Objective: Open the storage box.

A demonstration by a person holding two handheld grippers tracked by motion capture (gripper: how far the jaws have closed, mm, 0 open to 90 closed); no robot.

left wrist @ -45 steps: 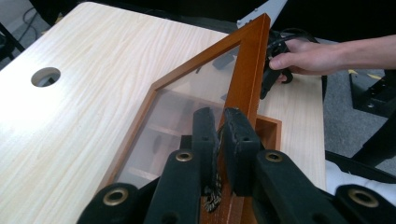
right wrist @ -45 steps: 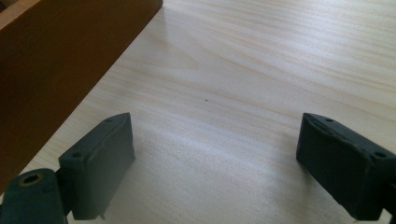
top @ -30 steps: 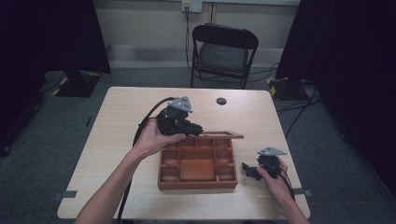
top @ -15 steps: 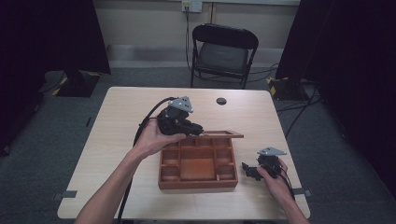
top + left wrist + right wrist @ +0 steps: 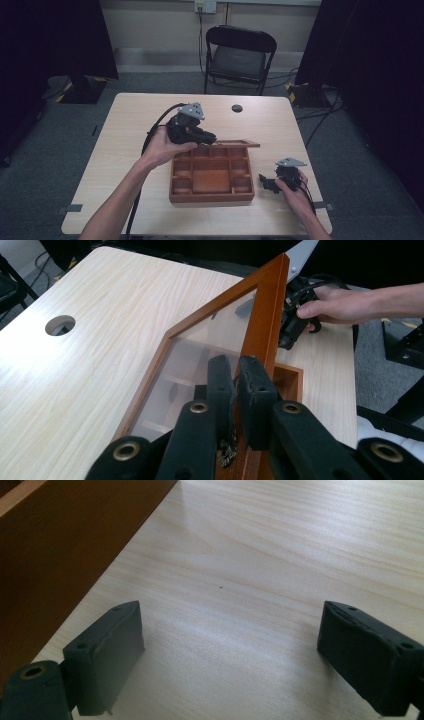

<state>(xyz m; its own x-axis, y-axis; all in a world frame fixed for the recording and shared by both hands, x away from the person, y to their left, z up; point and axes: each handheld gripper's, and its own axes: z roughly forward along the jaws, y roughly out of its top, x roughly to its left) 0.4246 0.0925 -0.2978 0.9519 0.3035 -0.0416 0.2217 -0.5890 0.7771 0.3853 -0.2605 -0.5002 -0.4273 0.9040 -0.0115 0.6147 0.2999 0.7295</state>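
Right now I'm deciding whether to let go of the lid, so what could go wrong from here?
1. The left gripper pinches only the thin wooden frame of the glass-paned lid, raised over the wooden box; if it slips, the lid could slam shut.
2. The right gripper rests open on the table beside the box, not bracing it, so the box may shift.

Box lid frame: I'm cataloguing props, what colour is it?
Reddish-brown wood lid frame, clearest in the left gripper view.
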